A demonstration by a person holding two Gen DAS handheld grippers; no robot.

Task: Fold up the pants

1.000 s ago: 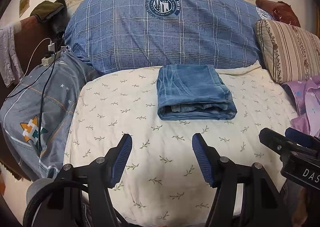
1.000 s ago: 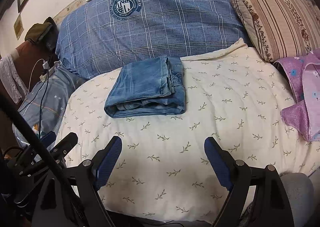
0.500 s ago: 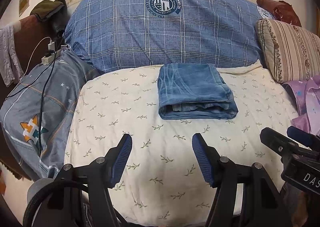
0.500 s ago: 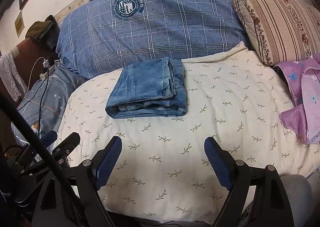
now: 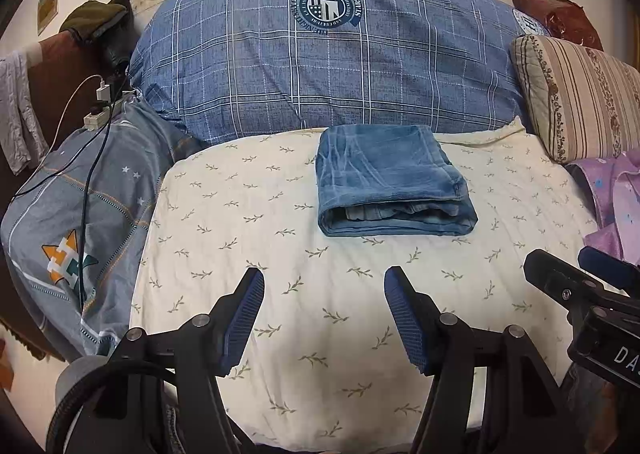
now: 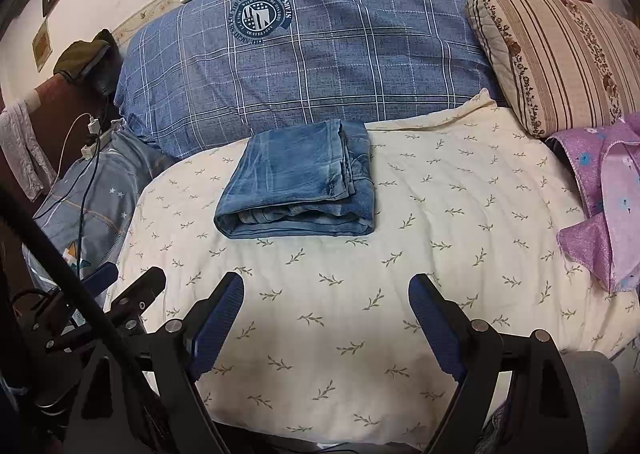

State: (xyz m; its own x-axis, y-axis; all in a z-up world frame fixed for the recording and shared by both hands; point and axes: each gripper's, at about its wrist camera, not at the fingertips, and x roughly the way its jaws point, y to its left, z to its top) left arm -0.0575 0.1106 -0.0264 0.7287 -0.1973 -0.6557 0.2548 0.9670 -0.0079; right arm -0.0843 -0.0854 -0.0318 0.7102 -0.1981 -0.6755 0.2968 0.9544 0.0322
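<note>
The blue denim pants (image 5: 390, 182) lie folded into a compact rectangle on the cream leaf-print sheet (image 5: 320, 318), near the blue checked quilt. They also show in the right wrist view (image 6: 300, 182), with the layered edge facing me. My left gripper (image 5: 324, 286) is open and empty, held above the sheet well short of the pants. My right gripper (image 6: 326, 292) is open and empty too, the same distance back. The right gripper's body shows at the right edge of the left wrist view (image 5: 580, 294).
A big blue checked quilt (image 5: 340, 62) lies behind the pants. A striped pillow (image 5: 580, 94) and purple cloth (image 6: 608, 198) are at the right. A grey blanket (image 5: 80, 214) with charger cables (image 5: 86, 158) lies at the left.
Both grippers have drawn back slightly and tilted; the pants sit a little lower in both views. The pants have not moved on the sheet.
</note>
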